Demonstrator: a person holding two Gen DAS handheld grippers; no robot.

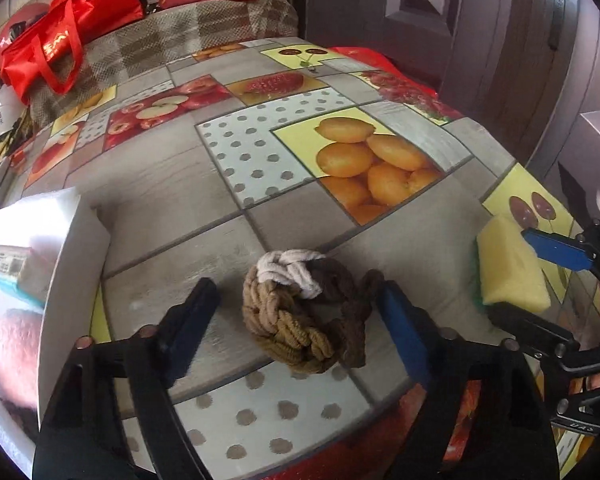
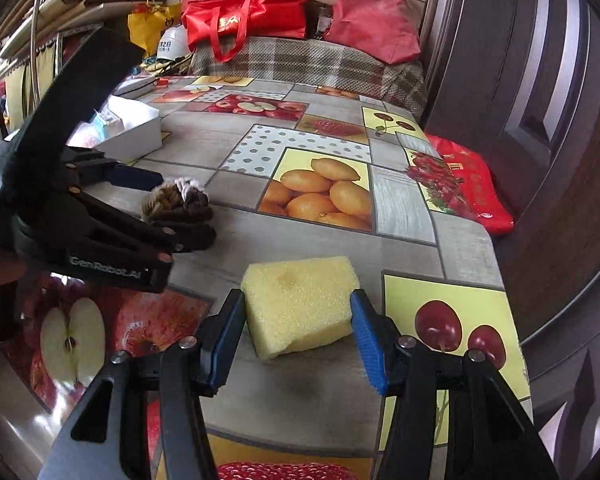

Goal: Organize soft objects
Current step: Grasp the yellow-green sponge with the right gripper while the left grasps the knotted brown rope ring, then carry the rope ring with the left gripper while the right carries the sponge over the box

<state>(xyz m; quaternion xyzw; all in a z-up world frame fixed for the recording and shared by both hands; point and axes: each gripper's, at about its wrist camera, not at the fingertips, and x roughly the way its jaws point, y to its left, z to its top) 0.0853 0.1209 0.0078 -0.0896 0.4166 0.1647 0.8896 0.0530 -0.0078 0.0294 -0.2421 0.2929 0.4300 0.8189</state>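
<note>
**Two claws, two soft things, each one lined up**

We hold a claw in each hand, and each claw has a soft thing sitting right between its fingers.

In the left wrist view, the left gripper point(image 1: 296, 316) is spread wide. The bundle of hair ties point(image 1: 304, 312), brown and tan with one pale loop on top, lies in the lower middle of the frame, straight ahead of the claw and in the gap. Its right edge is just beside the right finger, maybe touching, but the view bends so much there that we cannot be sure. The left finger stands clear of it.

In the right wrist view, the right gripper point(image 2: 298, 316) is also spread apart. The yellow sponge point(image 2: 300, 304) lies in the lower middle of the frame with its long side running across, from one blue pad to the other. The pads sit just beside its two short ends, not yet pressing in.

So we think the coming move is simple: each claw only has to close, with no turning first. Both things rest on the fruit tablecloth point(image 2: 400, 208).

The white box point(image 1: 66, 256) sits at the left edge of the left wrist view, just beside the left claw. We guess the soft things belong in there, and the left hand is the nearer one to it.
</note>
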